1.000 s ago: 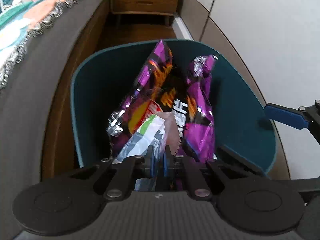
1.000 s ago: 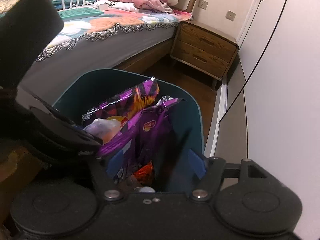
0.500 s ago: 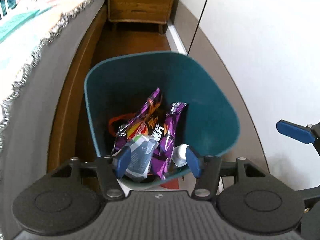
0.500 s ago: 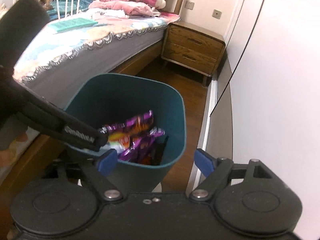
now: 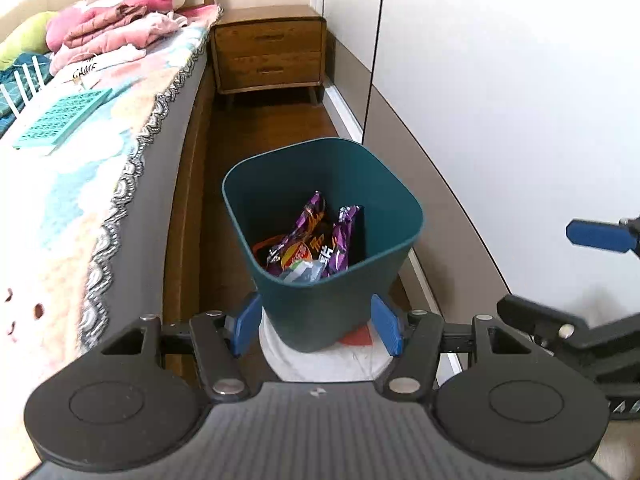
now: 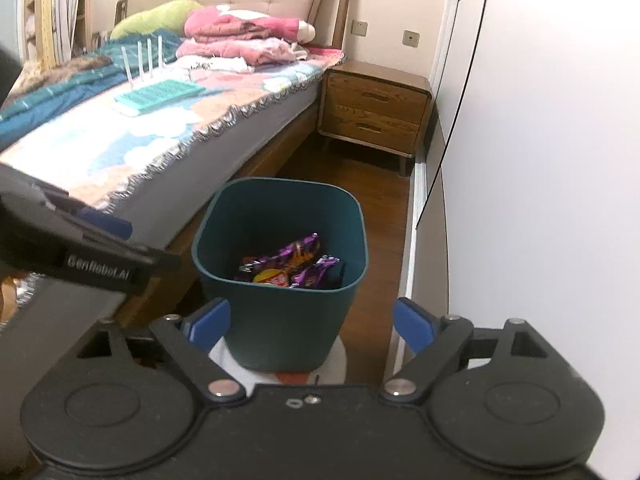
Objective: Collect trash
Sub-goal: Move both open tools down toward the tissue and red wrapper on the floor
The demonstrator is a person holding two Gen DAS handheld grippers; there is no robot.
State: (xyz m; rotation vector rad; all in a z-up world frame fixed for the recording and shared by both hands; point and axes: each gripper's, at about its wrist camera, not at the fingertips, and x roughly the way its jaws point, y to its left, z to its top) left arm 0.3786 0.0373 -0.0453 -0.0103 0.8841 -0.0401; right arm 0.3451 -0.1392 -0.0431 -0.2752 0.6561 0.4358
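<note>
- Teal bin (image 5: 320,240) on the wooden floor (image 5: 256,128), between the bed (image 5: 100,152) and the white wardrobe (image 5: 500,80); standing upright on a white round thing (image 5: 320,360) with a red patch.
- Inside the bin: purple snack bags (image 5: 316,232), a wrapper with red and yellow print, and a pale wrapper (image 5: 300,272) near the front wall. All lying low inside, below the rim.
- Left gripper (image 5: 318,328) above and in front of the bin, jaws about half open, nothing between the blue pads (image 5: 246,328). Jaws opened within the last second; wrappers now free in the bin.
- Right gripper (image 6: 312,326) also above the bin's near side, jaws wide apart and just opening further, empty. Pads not touching the bin.
- In the left view, one blue pad of the right gripper at the right edge; in the right view, black body of the left gripper at the left edge.
- Behind the bin, a wooden nightstand (image 6: 376,112) with two drawers, against the wall.
- On the bed: patterned cover, teal grid tray (image 6: 160,94), pink folded clothes (image 6: 240,36), green pillow (image 6: 156,18).
</note>
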